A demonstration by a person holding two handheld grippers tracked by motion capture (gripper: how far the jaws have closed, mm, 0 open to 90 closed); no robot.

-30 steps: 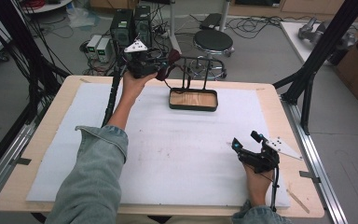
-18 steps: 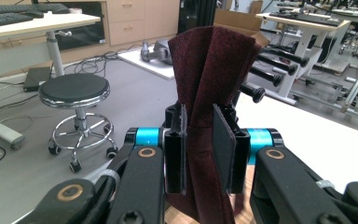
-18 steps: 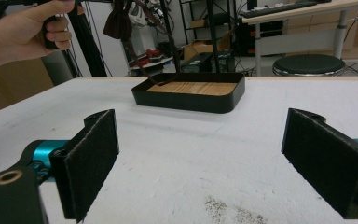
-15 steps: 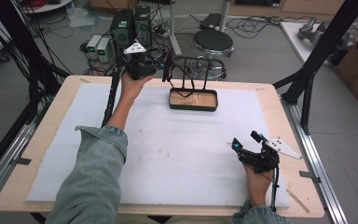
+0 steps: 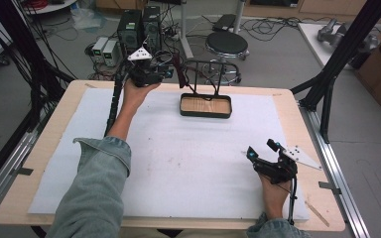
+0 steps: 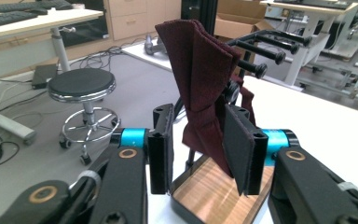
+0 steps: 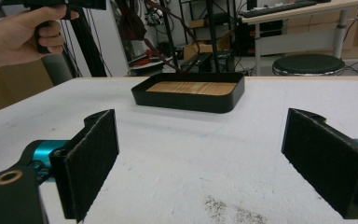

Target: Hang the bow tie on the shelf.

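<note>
Left tongs (image 6: pixel 198 149) just opened around dark-red cloth (image 6: pixel 200 88) hanging lengthwise downward.

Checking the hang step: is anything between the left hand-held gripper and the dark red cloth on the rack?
Nothing visible. The dark red cloth hangs over a rack prong, its lower end between the jaws of the left hand-held gripper. The jaws have just been opening, with a gap showing at the left pad.

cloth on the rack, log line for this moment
left gripper: jaws just opening, cloth between | cloth: draped on rack | right gripper: open, idle on table
</note>
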